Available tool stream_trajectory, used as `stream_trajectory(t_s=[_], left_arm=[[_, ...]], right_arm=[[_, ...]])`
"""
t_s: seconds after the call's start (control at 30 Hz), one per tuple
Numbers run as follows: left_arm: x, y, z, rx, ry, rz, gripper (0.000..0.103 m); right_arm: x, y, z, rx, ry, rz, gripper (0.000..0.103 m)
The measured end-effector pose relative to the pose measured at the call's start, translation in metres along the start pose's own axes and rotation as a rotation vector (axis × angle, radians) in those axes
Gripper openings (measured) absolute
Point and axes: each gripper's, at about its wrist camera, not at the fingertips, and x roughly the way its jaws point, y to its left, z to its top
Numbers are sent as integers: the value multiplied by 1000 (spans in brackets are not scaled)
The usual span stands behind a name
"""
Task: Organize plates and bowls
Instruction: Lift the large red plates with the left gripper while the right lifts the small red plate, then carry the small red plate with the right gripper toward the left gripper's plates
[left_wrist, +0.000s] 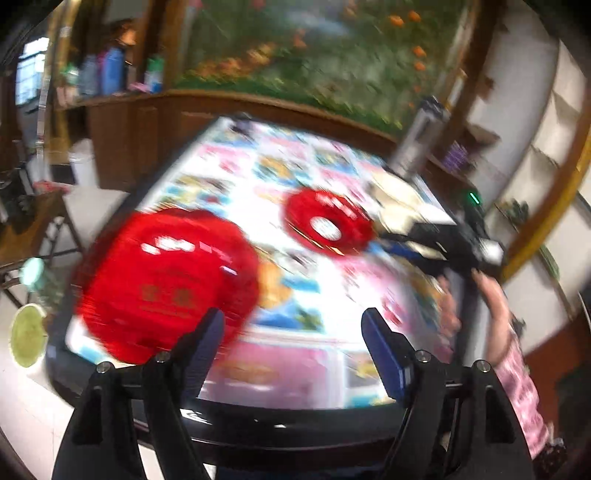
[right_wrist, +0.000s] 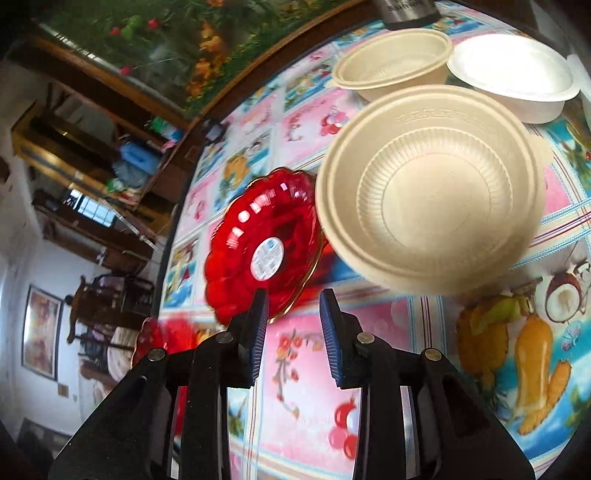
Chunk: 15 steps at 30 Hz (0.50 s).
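Observation:
In the blurred left wrist view, a large red plate (left_wrist: 166, 280) lies at the table's near left, and a smaller red plate with a white label (left_wrist: 327, 221) lies mid-table. My left gripper (left_wrist: 291, 328) is open and empty above the near edge, its left finger beside the large plate. My right gripper (left_wrist: 417, 236) shows at the right. In the right wrist view, my right gripper (right_wrist: 293, 314) is open and empty, just short of the labelled red plate (right_wrist: 264, 243). A beige ribbed bowl (right_wrist: 428, 188) sits to its right. Another beige bowl (right_wrist: 395, 62) and a white bowl (right_wrist: 513, 74) stand behind.
The table carries a bright fruit-and-flower patterned cloth (right_wrist: 369, 369) with a dark rim (left_wrist: 295, 424). A metal cylinder (right_wrist: 406, 11) stands at the far edge. A person's arm in a pink sleeve (left_wrist: 517, 373) is at the right. Wooden cabinets and shelves surround the table.

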Motion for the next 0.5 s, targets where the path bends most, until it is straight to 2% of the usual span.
stream_trajectory(t_s=[0.13,0.27,0.4,0.47,0.5], left_arm=[[20,-4,-2,-6,73,-30,76],[22,3,0,-46,74,-17,77],[24,4,0,-79,85,-23,76],[26,4,0,-91,92,-29,77],[28,5,1,-104,99,-40,76]], right_arm=[[20,-1,9,44,12,-34,28],[37,-3,14,90,33,-73,28],[50,-6,19,125,40,-38,28],[52,-4,18,109,48,-37,23],[51,-3,17,99,43,-42,11]])
